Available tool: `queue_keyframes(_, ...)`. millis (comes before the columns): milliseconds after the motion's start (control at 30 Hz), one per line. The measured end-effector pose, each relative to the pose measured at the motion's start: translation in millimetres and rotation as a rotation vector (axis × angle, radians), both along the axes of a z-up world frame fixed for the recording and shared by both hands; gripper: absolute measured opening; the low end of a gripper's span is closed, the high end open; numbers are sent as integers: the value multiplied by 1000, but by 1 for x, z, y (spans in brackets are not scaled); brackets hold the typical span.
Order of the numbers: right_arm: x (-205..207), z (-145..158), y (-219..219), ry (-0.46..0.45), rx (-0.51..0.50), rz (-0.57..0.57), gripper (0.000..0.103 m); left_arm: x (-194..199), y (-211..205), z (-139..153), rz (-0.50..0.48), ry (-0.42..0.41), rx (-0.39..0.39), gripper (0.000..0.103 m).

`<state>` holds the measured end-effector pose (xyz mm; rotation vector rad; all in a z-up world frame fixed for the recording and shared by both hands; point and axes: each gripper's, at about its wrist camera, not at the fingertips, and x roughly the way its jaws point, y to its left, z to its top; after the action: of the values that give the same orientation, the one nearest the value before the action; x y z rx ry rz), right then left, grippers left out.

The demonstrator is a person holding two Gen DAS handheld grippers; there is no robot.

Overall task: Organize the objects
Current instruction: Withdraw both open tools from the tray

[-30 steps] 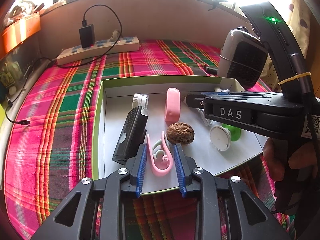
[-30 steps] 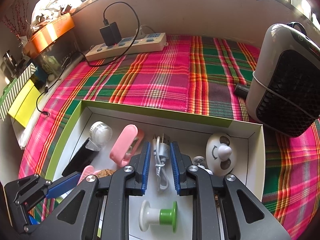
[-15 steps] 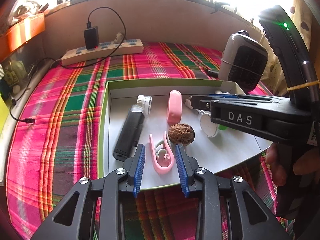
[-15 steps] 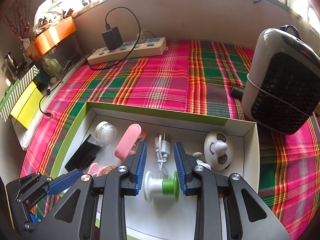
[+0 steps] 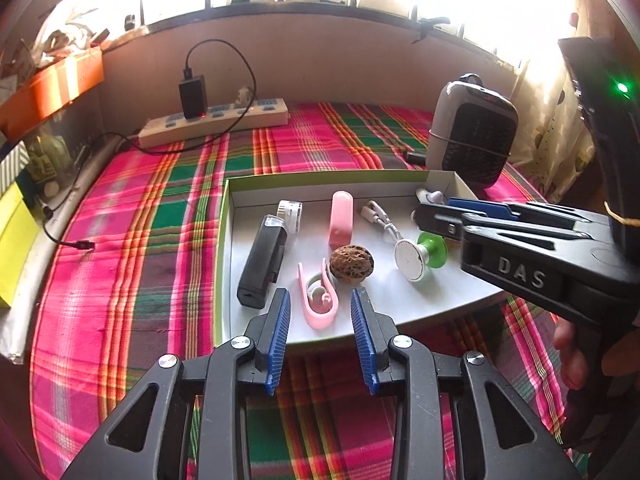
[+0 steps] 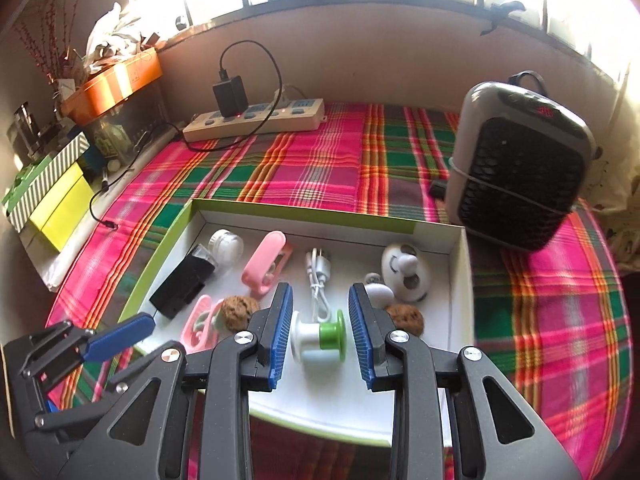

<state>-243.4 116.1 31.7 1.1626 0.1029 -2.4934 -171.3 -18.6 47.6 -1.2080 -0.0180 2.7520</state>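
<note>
The white and green spool (image 6: 319, 338) is lying on its side in the shallow green-edged box (image 6: 320, 216), sitting between the spread blue pads of the right gripper (image 6: 319, 332), which are not touching it. The left gripper (image 5: 320, 334) is likewise standing open and holding nothing, hovering at the near rim of the box with the pink curled clip (image 5: 318, 300) lying just ahead of its fingertips. A brown walnut (image 5: 352, 262) is resting against that clip, with a black rectangular device (image 5: 262, 266) lying to its left and a pink capsule-shaped case (image 5: 341, 218) behind it. The box is sitting on a plaid cloth (image 6: 320, 160), near a small heater (image 6: 520, 164) and a power strip (image 6: 254, 120).
</note>
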Motion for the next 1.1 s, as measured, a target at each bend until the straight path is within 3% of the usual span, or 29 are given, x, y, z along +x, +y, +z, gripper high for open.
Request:
queue_keyframes(133,15,5,6,24,-9,-13,33,10,0,4,12,13,-17,29)
queue_keyframes(233,27,7,10,43,-3,-17,47,19,-2,6,25,24,-23,29)
queue_keyframes(567,65,5,19,85,43,-15,47,41,-7,-4,68,-10,-52,29)
queue_keyframes(667,73,-2,24,76,62,-26,47,47,-5,-8,92,3,-100,29)
queue_keyframes(1100,80,-31,45,4,99,-83,47,56,-6,-27,115,-40,-85,29)
